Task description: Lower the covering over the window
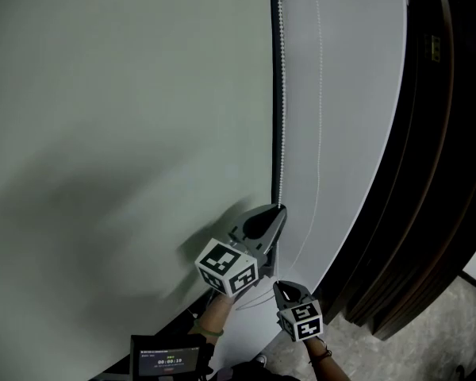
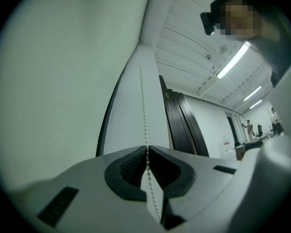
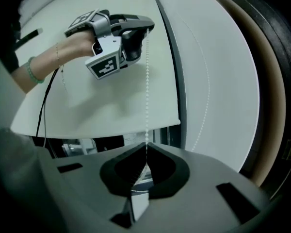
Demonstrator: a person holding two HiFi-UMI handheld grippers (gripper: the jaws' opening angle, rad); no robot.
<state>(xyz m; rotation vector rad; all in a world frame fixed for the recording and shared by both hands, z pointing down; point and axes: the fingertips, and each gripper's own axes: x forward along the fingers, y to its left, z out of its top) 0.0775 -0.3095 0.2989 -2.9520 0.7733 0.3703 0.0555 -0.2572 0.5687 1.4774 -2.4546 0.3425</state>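
My left hand-held gripper (image 1: 279,209) clamps the bead chain (image 1: 281,94) high and my right hand-held gripper (image 1: 278,286) pinches it lower, ready, I judge, to draw the blind (image 1: 127,117) down.

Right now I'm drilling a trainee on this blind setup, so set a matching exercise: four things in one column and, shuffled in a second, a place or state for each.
1. left gripper
2. right gripper
3. white beaded pull chain
4. white fabric roller blind

A. fingers shut on the chain, lower grip
B. bottom edge leaves window showing beneath
C. runs straight up, pinched at two heights
D. fingers shut on the chain, upper grip

Pairs: 1-D, 2-A, 3-C, 4-B.
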